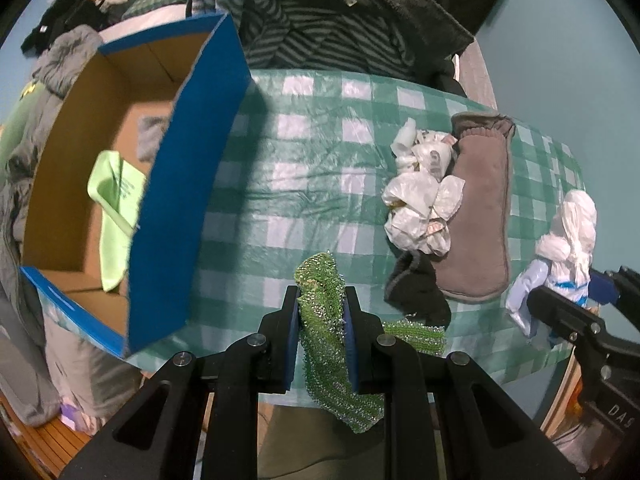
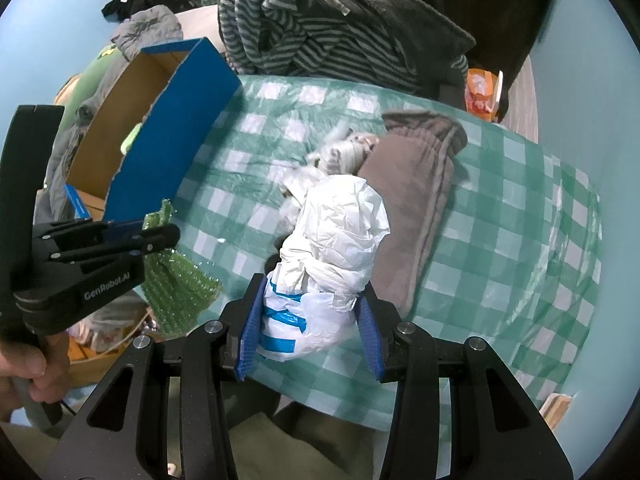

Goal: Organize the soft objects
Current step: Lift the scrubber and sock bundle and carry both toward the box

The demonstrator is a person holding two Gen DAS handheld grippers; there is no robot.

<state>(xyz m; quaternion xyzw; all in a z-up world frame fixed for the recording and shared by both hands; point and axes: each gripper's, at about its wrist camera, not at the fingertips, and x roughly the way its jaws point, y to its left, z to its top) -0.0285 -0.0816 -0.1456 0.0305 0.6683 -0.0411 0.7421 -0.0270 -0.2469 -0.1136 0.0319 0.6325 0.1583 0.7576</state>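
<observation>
My left gripper (image 1: 321,308) is shut on a green sparkly knitted cloth (image 1: 324,344), held above the checked tablecloth (image 1: 280,184); it shows in the right wrist view (image 2: 176,280) hanging from the left gripper (image 2: 160,232). My right gripper (image 2: 310,312) is shut on a white and blue plastic bag bundle (image 2: 332,248); the bundle also shows in the left wrist view (image 1: 564,248). A blue cardboard box (image 1: 188,176) stands open at the left and holds a light green cloth (image 1: 114,216).
A crumpled white plastic bag (image 1: 420,192), a brown cloth (image 1: 476,216) and a dark sock (image 1: 420,288) lie on the table's right half. Striped and dark clothes (image 1: 320,32) are piled at the back. Grey clothing (image 1: 24,168) lies left of the box.
</observation>
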